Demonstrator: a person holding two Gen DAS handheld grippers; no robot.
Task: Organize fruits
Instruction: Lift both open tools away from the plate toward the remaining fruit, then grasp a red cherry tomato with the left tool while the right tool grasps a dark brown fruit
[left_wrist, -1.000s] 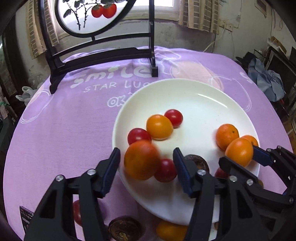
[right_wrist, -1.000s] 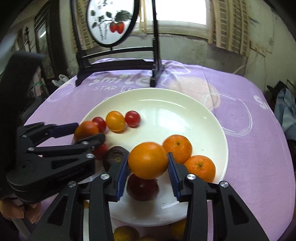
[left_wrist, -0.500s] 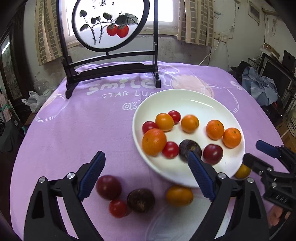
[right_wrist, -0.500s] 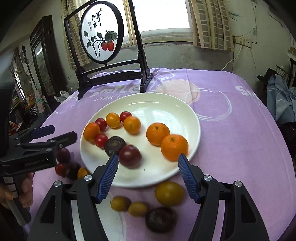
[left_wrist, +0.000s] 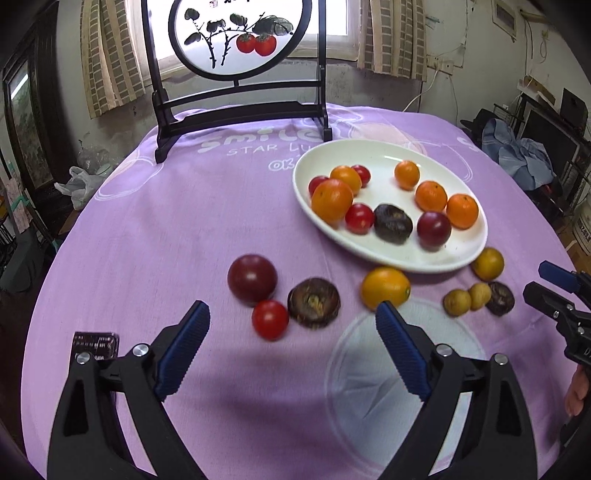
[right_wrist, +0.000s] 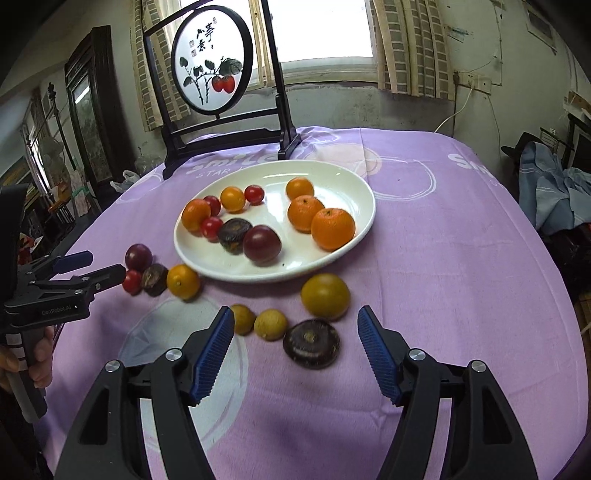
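The left gripper (left_wrist: 291, 332) is spread wide and holds nothing, above a small red tomato (left_wrist: 270, 319). The right gripper (right_wrist: 295, 341) is also wide open and empty, over a dark brown fruit (right_wrist: 311, 343).

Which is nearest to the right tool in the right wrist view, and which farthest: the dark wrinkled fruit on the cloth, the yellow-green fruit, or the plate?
From the right tool, nearest first:
1. Dark wrinkled fruit, on the cloth just ahead, between the open fingers.
2. Yellow-green fruit, behind it, slightly right, on the cloth.
3. Plate, farthest, toward the table's middle.
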